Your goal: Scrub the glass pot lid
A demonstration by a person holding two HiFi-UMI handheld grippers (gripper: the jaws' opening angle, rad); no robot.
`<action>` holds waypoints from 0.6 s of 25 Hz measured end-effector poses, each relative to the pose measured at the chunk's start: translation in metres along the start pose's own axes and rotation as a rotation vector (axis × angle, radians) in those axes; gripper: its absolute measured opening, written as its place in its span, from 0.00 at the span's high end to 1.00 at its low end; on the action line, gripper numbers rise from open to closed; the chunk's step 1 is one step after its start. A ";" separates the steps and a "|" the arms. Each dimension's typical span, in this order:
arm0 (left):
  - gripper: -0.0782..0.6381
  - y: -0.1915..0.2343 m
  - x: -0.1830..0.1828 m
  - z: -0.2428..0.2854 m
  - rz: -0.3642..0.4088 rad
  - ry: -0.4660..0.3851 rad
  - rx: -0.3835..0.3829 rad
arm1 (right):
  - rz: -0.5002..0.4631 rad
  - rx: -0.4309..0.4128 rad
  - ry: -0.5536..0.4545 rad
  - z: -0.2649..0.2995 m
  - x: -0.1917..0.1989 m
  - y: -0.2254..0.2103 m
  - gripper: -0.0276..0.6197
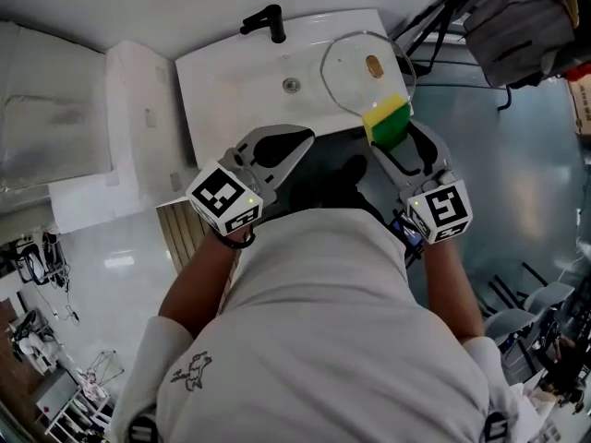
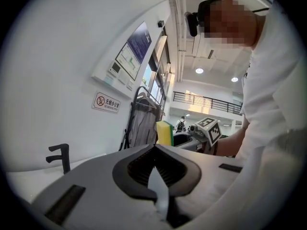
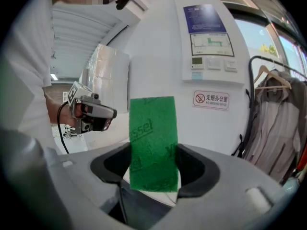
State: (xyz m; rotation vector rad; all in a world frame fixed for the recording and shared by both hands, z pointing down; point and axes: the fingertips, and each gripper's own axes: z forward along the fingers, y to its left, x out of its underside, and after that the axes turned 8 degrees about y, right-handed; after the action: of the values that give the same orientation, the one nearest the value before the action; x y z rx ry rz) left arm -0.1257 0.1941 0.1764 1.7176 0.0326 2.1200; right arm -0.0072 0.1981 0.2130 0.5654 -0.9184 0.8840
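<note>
Right tongs [image 3: 153, 166] are seen pinching a green-and-yellow sponge [image 1: 387, 121], held on end. Left tongs [image 1: 294, 144] are pressed together on nothing. The glass lid [image 1: 355, 63] is found at the right side of the white sink [image 1: 222, 81], just beyond the sponge, so the right hand is judged the nearer. Its near edge is covered by the sponge, so whether the two touch cannot be told. The lid is shown in neither tongs' own view.
</note>
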 end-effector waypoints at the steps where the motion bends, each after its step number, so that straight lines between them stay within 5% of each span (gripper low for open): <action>1: 0.89 -0.007 -0.002 -0.003 -0.005 -0.008 0.007 | 0.000 0.005 0.001 -0.008 0.001 0.003 0.51; 8: 0.89 -0.046 -0.021 -0.017 -0.024 -0.067 -0.009 | -0.027 0.002 -0.026 -0.059 0.006 0.011 0.51; 15: 0.89 -0.109 -0.004 0.009 -0.059 -0.089 -0.091 | -0.046 -0.090 -0.060 -0.112 0.036 0.015 0.51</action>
State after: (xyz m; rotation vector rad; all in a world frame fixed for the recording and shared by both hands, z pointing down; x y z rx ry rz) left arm -0.0842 0.2902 0.1450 1.7343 -0.0371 1.9702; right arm 0.0401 0.3034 0.1881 0.5357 -0.9910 0.7837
